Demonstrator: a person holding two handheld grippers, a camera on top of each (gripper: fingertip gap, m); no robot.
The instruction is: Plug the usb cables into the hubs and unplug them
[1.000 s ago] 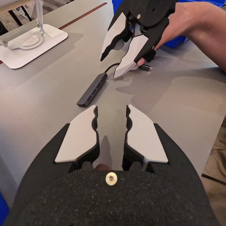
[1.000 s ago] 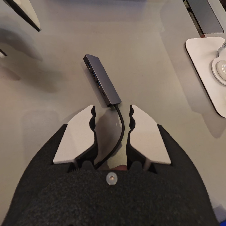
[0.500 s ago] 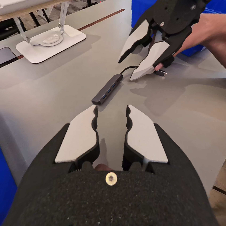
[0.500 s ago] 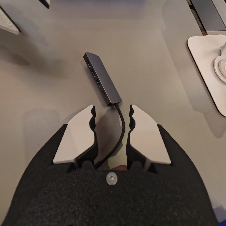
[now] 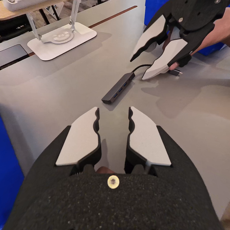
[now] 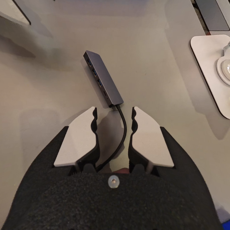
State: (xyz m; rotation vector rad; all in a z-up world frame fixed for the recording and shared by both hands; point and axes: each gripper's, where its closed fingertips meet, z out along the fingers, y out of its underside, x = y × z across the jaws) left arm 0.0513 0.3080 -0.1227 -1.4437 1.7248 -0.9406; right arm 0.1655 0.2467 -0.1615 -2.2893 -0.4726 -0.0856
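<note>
A dark grey USB hub [image 5: 118, 87] with blue ports lies flat on the grey table [image 5: 62, 87]. It also shows in the right wrist view [image 6: 103, 79]. Its black cable [image 6: 122, 134] curves back between my right gripper's open fingers and ends in a plug [image 5: 174, 72] on the table. My left gripper [image 5: 113, 108] is open and empty, just short of the hub's near end. My right gripper [image 6: 114, 108] is open and empty above the cable end of the hub; it also shows in the left wrist view [image 5: 136, 69]. No other USB cable is in view.
A white stand base [image 5: 62, 41] with metal legs stands at the back left; it also shows in the right wrist view [image 6: 210, 69]. A grey flat device [image 6: 211, 14] lies beyond it. Blue bins [image 5: 211, 49] sit behind the right hand. The table edge runs along the left. Between my right fingertips and the dark grey USB hub [image 5: 118, 87] there is roughly 6 centimeters. My right wrist view [image 6: 98, 71] looks at it from another angle.
My left gripper has swung so the hub and stand sit further right in its view. My right gripper has barely moved over the cable. Both stay open.
</note>
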